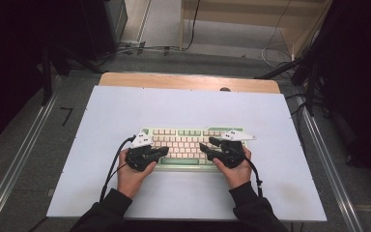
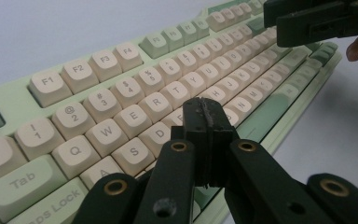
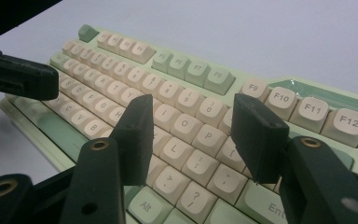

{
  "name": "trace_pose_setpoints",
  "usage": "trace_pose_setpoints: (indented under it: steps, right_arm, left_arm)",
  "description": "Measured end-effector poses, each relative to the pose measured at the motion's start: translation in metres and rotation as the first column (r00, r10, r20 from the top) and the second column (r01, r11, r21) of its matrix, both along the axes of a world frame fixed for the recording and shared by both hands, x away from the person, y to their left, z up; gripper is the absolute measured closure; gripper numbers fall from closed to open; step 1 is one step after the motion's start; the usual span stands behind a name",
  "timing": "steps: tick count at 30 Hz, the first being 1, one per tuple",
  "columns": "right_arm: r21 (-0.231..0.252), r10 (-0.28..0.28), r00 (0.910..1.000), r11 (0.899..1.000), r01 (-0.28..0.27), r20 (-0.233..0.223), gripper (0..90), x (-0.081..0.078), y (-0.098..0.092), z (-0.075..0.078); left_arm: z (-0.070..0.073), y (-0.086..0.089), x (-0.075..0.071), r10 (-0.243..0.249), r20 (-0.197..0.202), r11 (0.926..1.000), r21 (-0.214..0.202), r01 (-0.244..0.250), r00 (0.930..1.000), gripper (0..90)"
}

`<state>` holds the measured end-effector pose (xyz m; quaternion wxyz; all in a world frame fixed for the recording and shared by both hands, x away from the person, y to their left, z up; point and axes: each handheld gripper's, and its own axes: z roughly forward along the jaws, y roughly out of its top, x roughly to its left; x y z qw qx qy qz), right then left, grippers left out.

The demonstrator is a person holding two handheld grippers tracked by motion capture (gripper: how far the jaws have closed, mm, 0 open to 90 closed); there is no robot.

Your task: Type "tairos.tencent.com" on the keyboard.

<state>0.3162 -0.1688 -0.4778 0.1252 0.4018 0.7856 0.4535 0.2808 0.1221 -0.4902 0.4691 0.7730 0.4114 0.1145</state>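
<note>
On the white worktop (image 1: 101, 145) lies one green keyboard (image 1: 193, 145); two grippers hover over it, the left gripper (image 2: 207, 114) with jaws pressed together, the right gripper (image 3: 193, 140) with jaws apart, empty.

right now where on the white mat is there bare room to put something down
Free: the white mat behind the keyboard, its left and right flanks, and the front strip between the forearms. Crowded: over the keys, where the left hand-held gripper and right hand-held gripper hover.
</note>
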Motion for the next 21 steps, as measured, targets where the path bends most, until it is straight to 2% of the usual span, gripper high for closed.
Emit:
trace_pose_setpoints:
  steps: [10, 19, 21]
  right_arm:
    - [-0.003, -0.006, 1.0, 1.0, 0.006, -0.001, 46.7, 0.0008, 0.0011, -0.0002]
    - [-0.009, -0.006, 1.0, 1.0, 0.006, -0.001, 46.6, 0.0009, 0.0015, -0.0006]
    - [-0.01, -0.005, 1.0, 1.0, 0.005, -0.002, 46.6, 0.0009, 0.0016, -0.0007]
  left_arm:
    - [-0.005, -0.0076, 0.0024, 0.008, -0.015, 0.9984, 0.057, -0.007, 0.9999, 90.0]
    - [-0.0072, -0.0087, 0.0041, 0.014, -0.038, 0.9979, 0.063, -0.011, 0.9992, 90.0]
    - [-0.0066, -0.008, 0.0035, 0.009, -0.036, 0.9986, 0.052, -0.007, 0.9993, 90.0]
